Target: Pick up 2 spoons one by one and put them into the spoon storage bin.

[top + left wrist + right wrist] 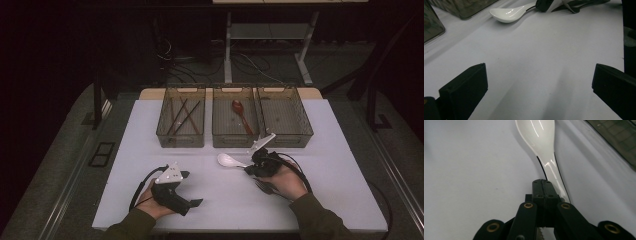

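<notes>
- High view: the right gripper (250, 167) has its jaws closed on the handle of a white spoon (226, 160), whose bowl sticks out past the fingertips toward the left gripper (192, 189).
- Right gripper view: the two fingers (541, 195) meet flat together, and the spoon (541, 142) runs on ahead from beside their tips, low over the white table (474, 165) (whether the bowl touches the table I cannot tell).
- Left gripper view: the fingers (466, 87) stand wide apart with nothing between them, just bare table (536, 75); the spoon (507, 13) lies well ahead of them.
- Beyond the right fingertips sit three trays: the middle tray (235, 141) holds a red spoon (240, 114), the left tray (181, 141) dark sticks (184, 116).
</notes>
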A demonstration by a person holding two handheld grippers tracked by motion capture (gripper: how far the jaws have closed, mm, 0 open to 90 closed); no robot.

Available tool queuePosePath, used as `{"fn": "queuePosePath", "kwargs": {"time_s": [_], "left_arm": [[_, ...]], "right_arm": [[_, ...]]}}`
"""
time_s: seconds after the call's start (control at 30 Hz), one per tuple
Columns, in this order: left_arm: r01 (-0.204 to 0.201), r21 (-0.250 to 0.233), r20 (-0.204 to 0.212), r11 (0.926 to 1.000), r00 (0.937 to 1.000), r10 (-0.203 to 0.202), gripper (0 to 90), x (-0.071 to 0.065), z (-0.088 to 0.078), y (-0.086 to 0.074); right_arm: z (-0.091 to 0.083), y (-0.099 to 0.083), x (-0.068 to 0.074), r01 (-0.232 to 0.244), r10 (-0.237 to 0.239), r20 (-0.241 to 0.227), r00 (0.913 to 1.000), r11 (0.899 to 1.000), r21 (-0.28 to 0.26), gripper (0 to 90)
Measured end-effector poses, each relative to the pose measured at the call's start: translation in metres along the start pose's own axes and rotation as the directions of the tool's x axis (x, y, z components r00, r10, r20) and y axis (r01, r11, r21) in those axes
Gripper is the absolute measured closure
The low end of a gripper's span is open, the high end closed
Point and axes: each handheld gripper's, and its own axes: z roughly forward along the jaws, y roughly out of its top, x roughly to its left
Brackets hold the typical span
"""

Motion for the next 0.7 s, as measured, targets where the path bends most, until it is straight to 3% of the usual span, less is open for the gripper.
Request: {"fn": "queuePosePath", "kwargs": {"time_s": [0.13, 0.27, 0.47, 0.7], "left_arm": [[0.002, 0.000, 0.000, 1.0000, 1.0000, -0.002, 0.0, 0.000, 0.000, 0.000], [0.000, 0.001, -0.001, 1.0000, 1.0000, 0.000, 0.0, 0.000, 0.000, 0.000], [-0.003, 0.000, 0.002, 1.0000, 1.0000, 0.003, 0.0, 0.000, 0.000, 0.000], [-0.010, -0.005, 0.004, 0.9999, 0.9999, 0.010, 0.0, 0.001, -0.001, 0.001]], "right_arm": [[-0.010, 0.007, -0.001, -0.011, 0.008, -0.038, 0.9992, 0.997, -0.071, 83.8], [-0.013, 0.019, -0.004, -0.005, 0.002, -0.026, 0.9997, 0.992, -0.123, 70.8], [-0.001, 0.041, -0.010, -0.021, 0.015, -0.043, 0.9989, 0.991, -0.130, 58.9], [0.022, 0.053, -0.012, -0.028, 0.023, -0.054, 0.9983, 0.995, -0.098, 52.7]]}}
